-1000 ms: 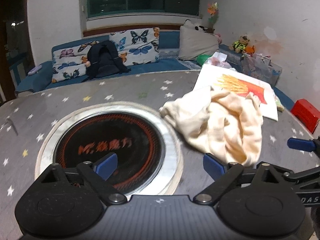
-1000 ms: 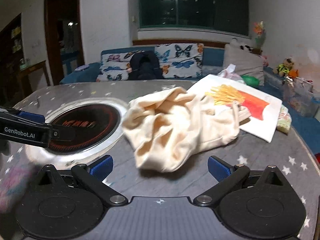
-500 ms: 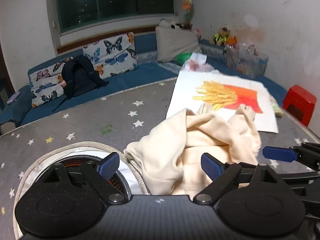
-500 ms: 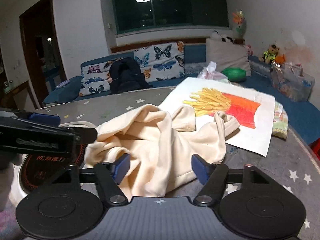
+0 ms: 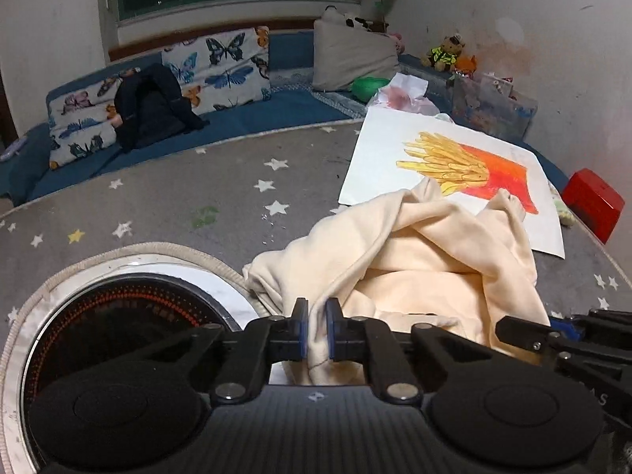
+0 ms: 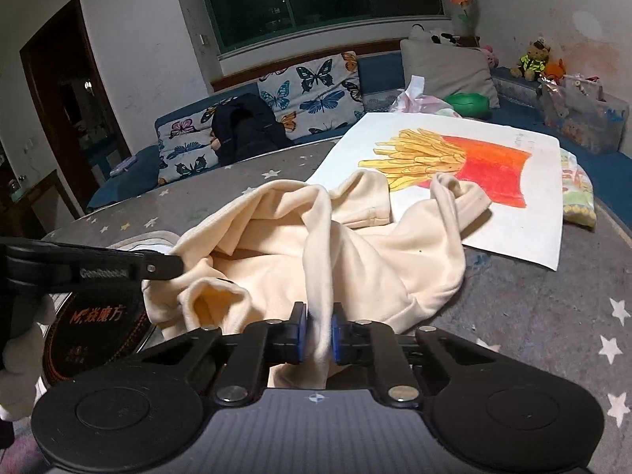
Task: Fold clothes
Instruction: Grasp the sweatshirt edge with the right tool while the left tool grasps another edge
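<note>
Pinching cream garment [image 5: 414,260], both jaws closed

One garment [image 6: 316,245]. Two grippers, left [image 5: 315,330] and right [image 6: 318,331]. One table [image 5: 189,197]. One round cooktop [image 5: 114,328]. One fries drawing [image 6: 446,170]. Two butterfly cushions [image 5: 221,67]. One backpack [image 5: 152,106]. One red box [image 5: 592,201]. One teddy bear [image 5: 444,52].

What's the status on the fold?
Left tool and right tool both shut on the garment. Garment crumpled, unfolded, partly lying on the fries drawing and stove ring.
</note>
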`<control>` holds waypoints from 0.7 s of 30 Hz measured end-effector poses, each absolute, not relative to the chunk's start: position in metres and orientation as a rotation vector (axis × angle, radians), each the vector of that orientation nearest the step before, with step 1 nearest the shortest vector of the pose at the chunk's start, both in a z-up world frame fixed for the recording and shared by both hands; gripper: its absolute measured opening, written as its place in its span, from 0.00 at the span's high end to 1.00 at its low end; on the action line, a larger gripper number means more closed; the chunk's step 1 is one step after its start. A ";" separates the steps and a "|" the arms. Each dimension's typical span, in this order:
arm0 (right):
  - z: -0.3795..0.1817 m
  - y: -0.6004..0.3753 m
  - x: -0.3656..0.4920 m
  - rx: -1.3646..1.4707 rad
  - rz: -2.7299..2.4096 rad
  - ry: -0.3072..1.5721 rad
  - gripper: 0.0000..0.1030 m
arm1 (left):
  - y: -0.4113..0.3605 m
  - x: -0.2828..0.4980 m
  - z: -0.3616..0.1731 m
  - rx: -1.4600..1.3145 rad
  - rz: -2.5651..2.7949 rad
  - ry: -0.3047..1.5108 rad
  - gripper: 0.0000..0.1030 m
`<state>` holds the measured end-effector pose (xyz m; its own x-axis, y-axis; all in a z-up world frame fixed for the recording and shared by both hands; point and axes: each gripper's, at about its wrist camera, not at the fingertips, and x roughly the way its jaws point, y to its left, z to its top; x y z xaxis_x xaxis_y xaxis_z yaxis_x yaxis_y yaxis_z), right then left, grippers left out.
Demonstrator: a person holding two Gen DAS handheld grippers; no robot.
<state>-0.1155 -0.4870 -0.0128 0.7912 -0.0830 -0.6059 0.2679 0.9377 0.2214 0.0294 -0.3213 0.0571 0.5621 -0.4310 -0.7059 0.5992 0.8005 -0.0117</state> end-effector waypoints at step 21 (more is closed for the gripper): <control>-0.002 -0.481 -0.140 0.248 -0.249 0.611 0.95 | -0.293 0.006 0.063 0.273 -0.564 0.714 0.98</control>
<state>-0.1404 -0.4813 -0.0023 0.7914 -0.1565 -0.5909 0.3019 0.9407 0.1550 0.0060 -0.2930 0.0627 0.6164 -0.3921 -0.6829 0.5730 0.8181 0.0475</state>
